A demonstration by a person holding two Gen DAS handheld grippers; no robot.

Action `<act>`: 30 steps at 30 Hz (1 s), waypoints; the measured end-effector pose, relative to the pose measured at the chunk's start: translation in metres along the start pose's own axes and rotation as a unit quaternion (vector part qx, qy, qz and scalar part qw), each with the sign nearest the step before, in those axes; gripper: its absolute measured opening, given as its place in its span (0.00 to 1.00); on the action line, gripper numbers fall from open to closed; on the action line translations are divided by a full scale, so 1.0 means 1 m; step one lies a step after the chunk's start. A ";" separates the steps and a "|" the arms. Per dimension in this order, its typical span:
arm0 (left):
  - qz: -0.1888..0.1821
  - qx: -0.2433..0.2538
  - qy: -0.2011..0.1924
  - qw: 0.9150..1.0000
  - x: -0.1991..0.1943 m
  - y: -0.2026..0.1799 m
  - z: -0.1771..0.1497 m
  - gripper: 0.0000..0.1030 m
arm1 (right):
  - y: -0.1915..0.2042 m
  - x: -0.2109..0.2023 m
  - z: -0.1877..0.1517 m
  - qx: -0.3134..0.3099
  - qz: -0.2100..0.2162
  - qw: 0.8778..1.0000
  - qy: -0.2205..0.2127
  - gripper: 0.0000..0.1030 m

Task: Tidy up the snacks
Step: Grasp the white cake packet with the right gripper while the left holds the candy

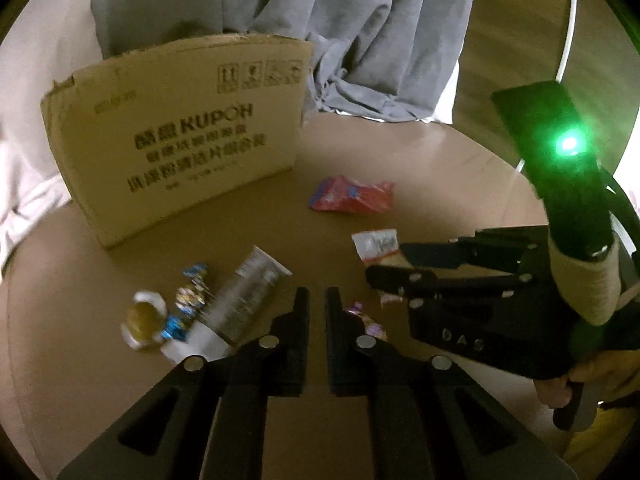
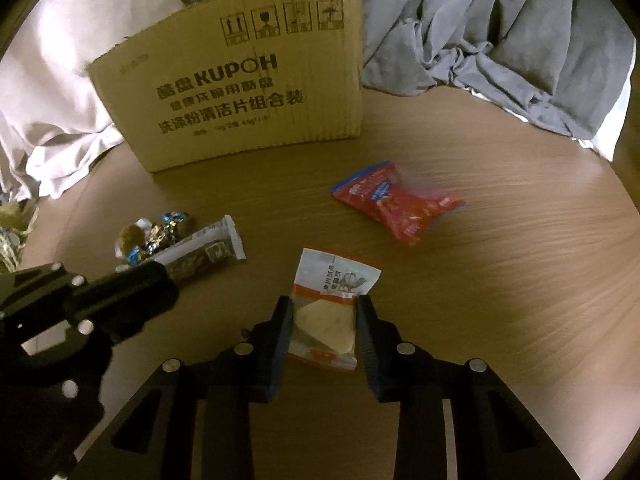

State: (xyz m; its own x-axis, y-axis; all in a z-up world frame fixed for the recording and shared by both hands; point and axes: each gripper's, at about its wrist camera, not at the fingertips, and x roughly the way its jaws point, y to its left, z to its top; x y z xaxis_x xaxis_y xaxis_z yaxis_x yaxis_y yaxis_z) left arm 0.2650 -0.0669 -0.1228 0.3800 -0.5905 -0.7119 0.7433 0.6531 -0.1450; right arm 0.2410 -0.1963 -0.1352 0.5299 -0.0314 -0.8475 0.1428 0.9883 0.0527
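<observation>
Lying flat on the round wood-grain table (image 2: 500, 280), a white-and-orange snack packet (image 2: 332, 312) of glossy film, with a pale wedge-shaped piece seen through its clear window, is bracketed by the right gripper (image 2: 324, 332); the fingers stand on either side of the packet's lower half, spread to about its width, and whether the pads are pressing on it cannot be told. Beyond it a crinkled red-and-blue pouch (image 2: 400, 204) lies on its own, and to the left a long silver-grey bar wrapper (image 2: 204, 252) is seen beside a cluster of shiny foil-wrapped sweets (image 2: 156, 236). A small purple-wrapped sweet (image 1: 368, 320) is glimpsed just to the right of the left gripper (image 1: 318, 312), which is held low over the table with its two black fingers drawn to a narrow gap and nothing between them. A corrugated cardboard box (image 2: 240, 80) with black printing stands upright at the back of the table, and rumpled grey fabric (image 2: 500, 32) and pale cloth (image 2: 60, 100) are heaped behind it.
</observation>
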 end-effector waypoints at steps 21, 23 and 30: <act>0.045 -0.052 0.045 0.997 0.034 -0.034 -0.018 0.24 | -0.028 -0.046 -0.030 -0.028 0.027 0.999 -0.018 0.32; 0.046 -0.055 0.045 0.996 0.035 -0.033 -0.018 0.24 | -0.028 -0.047 -0.030 -0.029 0.030 0.999 -0.020 0.32; 0.043 -0.056 0.043 0.997 0.039 -0.032 -0.015 0.21 | -0.028 -0.047 -0.029 -0.031 0.037 0.999 -0.020 0.32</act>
State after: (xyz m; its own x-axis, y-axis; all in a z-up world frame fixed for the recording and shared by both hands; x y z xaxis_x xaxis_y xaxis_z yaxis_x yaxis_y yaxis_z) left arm 0.2479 -0.1040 -0.1561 0.3879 -0.4908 -0.7801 0.6418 0.7513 -0.1536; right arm 0.1886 -0.2181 -0.1123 0.5698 0.0373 -0.8209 0.0510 0.9954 0.0806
